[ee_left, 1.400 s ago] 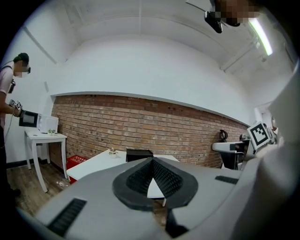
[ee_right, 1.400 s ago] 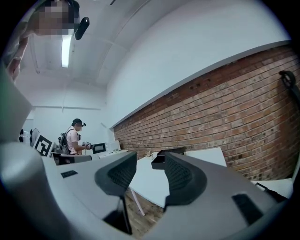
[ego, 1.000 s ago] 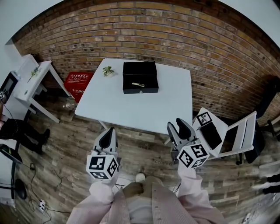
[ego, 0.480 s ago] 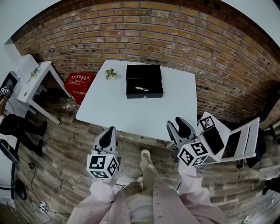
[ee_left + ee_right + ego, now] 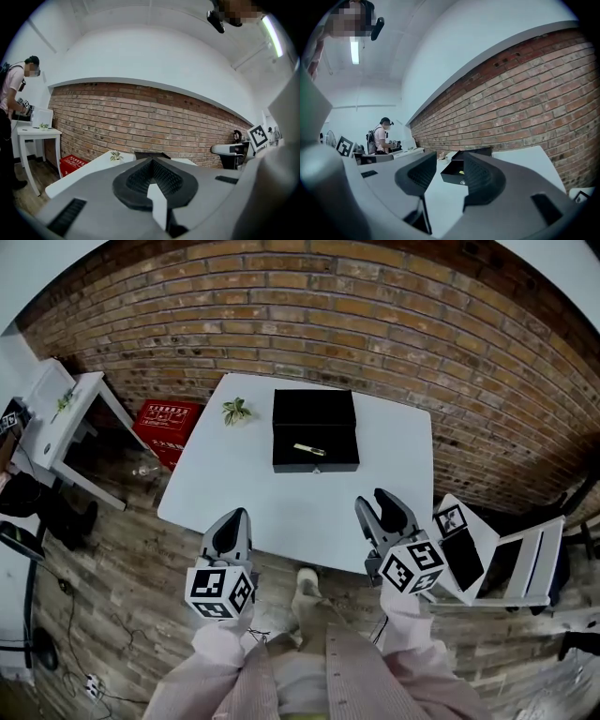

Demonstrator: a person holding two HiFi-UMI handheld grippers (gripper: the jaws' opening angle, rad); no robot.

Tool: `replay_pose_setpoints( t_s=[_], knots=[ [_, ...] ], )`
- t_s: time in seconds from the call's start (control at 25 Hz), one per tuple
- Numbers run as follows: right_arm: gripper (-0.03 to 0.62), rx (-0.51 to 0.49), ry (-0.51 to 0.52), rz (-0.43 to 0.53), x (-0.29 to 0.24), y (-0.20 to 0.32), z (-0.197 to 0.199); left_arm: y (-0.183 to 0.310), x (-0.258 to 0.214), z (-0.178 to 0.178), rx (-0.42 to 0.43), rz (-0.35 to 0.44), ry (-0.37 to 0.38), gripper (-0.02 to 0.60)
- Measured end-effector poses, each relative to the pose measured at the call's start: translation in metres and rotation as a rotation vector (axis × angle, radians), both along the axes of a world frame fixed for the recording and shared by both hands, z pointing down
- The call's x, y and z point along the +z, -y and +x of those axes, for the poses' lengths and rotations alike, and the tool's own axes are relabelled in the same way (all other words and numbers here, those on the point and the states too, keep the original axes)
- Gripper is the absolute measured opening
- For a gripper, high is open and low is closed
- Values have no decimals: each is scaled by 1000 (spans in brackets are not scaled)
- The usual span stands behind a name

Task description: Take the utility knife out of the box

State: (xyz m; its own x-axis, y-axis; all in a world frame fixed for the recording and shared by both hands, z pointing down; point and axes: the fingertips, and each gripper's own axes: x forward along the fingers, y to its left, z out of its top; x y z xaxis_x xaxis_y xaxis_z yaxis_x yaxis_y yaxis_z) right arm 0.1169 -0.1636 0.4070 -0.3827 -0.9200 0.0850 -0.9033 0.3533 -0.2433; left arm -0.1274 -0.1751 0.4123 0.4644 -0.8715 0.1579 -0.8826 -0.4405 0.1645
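Closer than a second ago, both grippers are hovering at the near edge of the white table (image 5: 281, 498). The left gripper (image 5: 233, 518) is keeping its jaws pressed together on nothing; the right gripper (image 5: 379, 506) is holding its jaws apart, empty. Farther back, the utility knife (image 5: 308, 449) is lying inside the open black box (image 5: 316, 466), near a small plant (image 5: 235, 411).

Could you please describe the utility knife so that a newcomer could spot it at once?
By the brick wall stands a white table with an open black box toward its far side. The utility knife is the slim pale object lying slanted inside the box, the only light thing against its dark lining; the small potted plant stands outside, left of the box.
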Motion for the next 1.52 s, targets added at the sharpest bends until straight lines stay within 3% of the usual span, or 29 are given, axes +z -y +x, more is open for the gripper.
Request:
replay_pose_setpoints(
  t_s=[0.6,1.04,1.52],
  knots=[
    [172,-66,-14,-74,21,116,6,110,28,22,-11,-95,-8,-8],
    [171,-159,-50,-147,47,173,-4,158,51,33,-12,-159,-3,-8],
    [172,-310,-208,-250,85,216,-32,188,78,25,-27,-231,32,-8]
  ],
)
